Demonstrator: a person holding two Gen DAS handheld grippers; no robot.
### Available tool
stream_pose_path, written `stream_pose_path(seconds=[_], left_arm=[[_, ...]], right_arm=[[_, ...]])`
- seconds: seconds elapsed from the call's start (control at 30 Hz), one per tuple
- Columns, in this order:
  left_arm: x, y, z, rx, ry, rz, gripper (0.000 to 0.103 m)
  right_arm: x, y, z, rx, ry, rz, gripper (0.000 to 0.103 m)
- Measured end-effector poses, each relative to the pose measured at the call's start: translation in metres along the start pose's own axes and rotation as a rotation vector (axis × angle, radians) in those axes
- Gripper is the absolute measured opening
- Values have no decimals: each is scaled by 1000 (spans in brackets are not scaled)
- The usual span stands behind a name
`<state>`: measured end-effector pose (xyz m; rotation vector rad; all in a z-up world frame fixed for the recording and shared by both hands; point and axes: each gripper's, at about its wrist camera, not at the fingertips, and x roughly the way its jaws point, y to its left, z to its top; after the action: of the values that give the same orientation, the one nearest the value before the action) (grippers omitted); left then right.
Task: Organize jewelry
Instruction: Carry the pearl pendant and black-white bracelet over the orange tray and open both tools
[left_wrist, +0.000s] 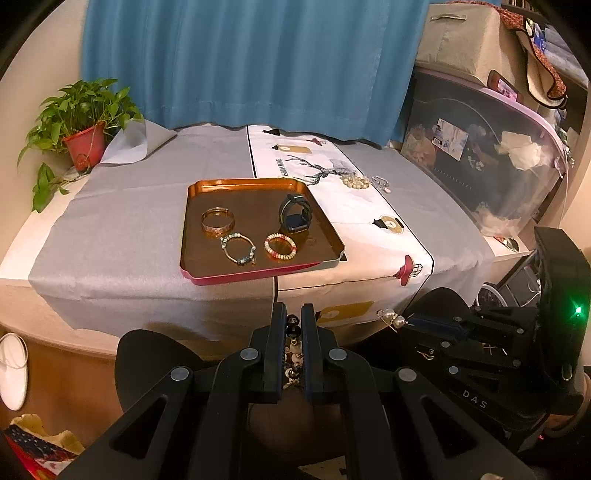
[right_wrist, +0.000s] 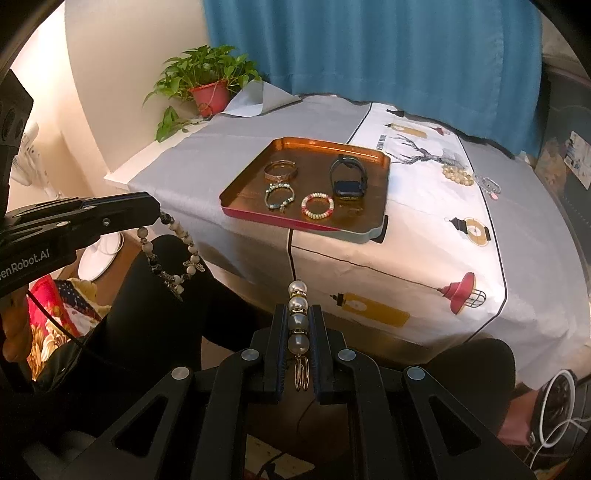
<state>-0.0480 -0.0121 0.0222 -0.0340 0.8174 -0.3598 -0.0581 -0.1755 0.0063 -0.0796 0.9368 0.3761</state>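
My left gripper (left_wrist: 293, 314) is shut on a bracelet of dark and white beads (left_wrist: 294, 349); in the right wrist view that bracelet (right_wrist: 183, 254) hangs from it below the table's front edge. My right gripper (right_wrist: 298, 310) is shut on a pearl pin (right_wrist: 298, 319) with a gold clip, also short of the table. On the table lies a copper tray (left_wrist: 207, 275) with a gold bangle (left_wrist: 218, 220), a blue-beaded bracelet (left_wrist: 238, 249), a pink and white bead bracelet (left_wrist: 280, 247) and a smartwatch (left_wrist: 295, 214).
A cream bead bracelet (left_wrist: 354, 181) and a silver piece (left_wrist: 380, 182) lie on the white runner behind the tray. A potted plant (left_wrist: 85, 140) stands at the back left, a storage box (left_wrist: 480, 155) at the right. A person's dark-clad legs (right_wrist: 155, 314) are below the grippers.
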Motion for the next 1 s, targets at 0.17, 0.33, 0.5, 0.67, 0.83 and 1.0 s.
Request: stream_pose_path(seconds=[0.17, 0.33, 0.5, 0.67, 0.83, 1.0], left_arm=[[3, 2, 1, -2, 7, -4, 6], [7, 8, -1, -12, 15, -9, 6], [13, 18, -1, -34, 24, -9, 6], [22, 34, 6, -64, 28, -9, 6], [30, 49, 24, -82, 9, -12, 6], [43, 62, 51, -89, -17, -21, 6]], right_arm=[[3, 2, 0, -4, 7, -1, 12], [8, 2, 0, -6, 21, -1, 12], [16, 0, 3, -6, 36, -9, 12], [27, -2, 14, -8, 48, -29, 12], [41, -2, 34, -12, 49, -38, 12], [55, -14, 68, -2, 16, -68, 12]])
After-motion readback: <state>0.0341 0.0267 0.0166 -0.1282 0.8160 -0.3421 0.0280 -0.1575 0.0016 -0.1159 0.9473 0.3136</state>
